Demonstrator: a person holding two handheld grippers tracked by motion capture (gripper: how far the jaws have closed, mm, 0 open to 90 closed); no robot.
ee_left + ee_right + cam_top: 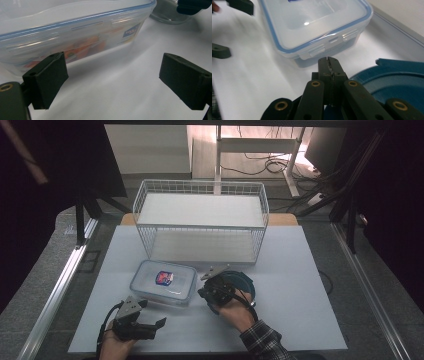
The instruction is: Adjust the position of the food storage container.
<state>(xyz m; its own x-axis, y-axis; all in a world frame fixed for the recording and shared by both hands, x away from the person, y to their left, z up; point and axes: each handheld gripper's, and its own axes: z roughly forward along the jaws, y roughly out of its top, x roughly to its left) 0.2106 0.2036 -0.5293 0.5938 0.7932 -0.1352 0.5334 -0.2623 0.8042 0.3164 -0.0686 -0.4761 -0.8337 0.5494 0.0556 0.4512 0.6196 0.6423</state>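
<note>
A clear rectangular box (163, 282) with a blue-sealed snap lid and a red and blue label lies on the white table sheet. Orange contents show through its wall (82, 47). My left gripper (150, 315) rests near the table's front edge, open, its jaws facing the box's long side (112, 75) with bare sheet between them. My right gripper (204, 292) is shut with nothing in it. It points at the latch on the box's short side (329, 61) and stays just short of it. A round blue-lidded dish (244, 282) lies under and beside the right gripper (402, 80).
A white wire basket (200, 222) stands behind the box, open at the top. The white sheet (295, 300) has free room to the right and along the front. Metal rails run along both table sides.
</note>
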